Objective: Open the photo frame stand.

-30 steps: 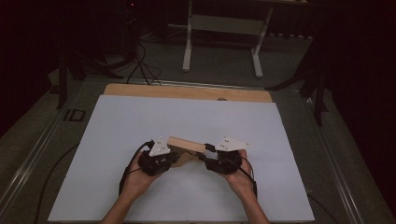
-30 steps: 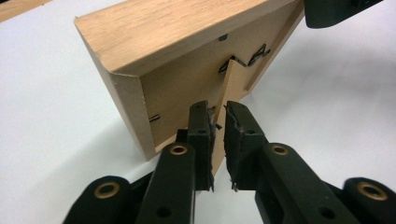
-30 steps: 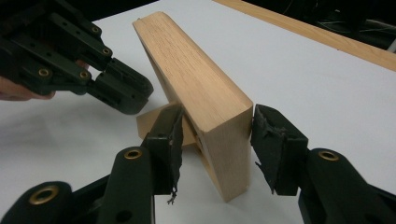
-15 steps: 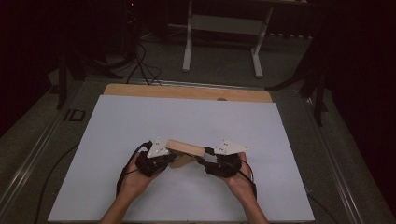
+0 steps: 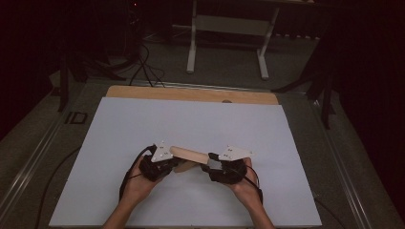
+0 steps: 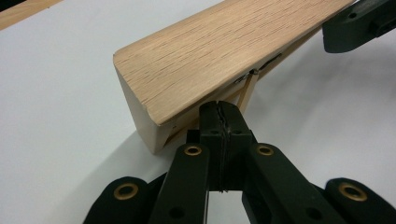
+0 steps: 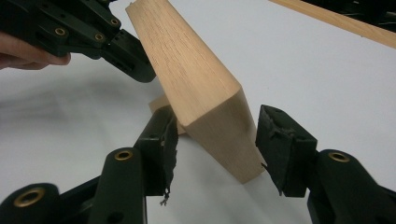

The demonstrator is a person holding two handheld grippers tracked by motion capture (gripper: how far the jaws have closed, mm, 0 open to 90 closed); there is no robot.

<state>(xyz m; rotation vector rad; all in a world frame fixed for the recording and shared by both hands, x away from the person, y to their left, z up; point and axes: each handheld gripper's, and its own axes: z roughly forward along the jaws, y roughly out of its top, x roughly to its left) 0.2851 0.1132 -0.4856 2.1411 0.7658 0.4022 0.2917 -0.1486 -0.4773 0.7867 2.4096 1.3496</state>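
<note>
A wooden block (image 5: 190,155) with a hinged lower leaf, something like a wedge or small folding stand, is held low over the white surface (image 5: 143,124), near its front edge and between the two tools. In the high view it lies crosswise, one end at each tool, so that each hand has its own end to work on.

The left tool (image 6: 219,119) is clenched tight, the jaws pressed flat together at the underside of the block, just where a thin wooden strip (image 6: 247,91) hangs from a small metal hinge (image 6: 254,71). Whether the strip's edge is actually pinched between the jaws cannot be told; the placement suggests that the leaf is meant to be caught or pulled away from the main body.

The right tool (image 7: 215,137) straddles the tapered end of the block with its jaws set apart: a gap is seen on the right side, while the left jaw lies just beside the wood. Its jaws have just been opening, with the block between them and not squeezed. This end is judged to be steadied or released rather than carried, while the work is done at the hinge.
</note>
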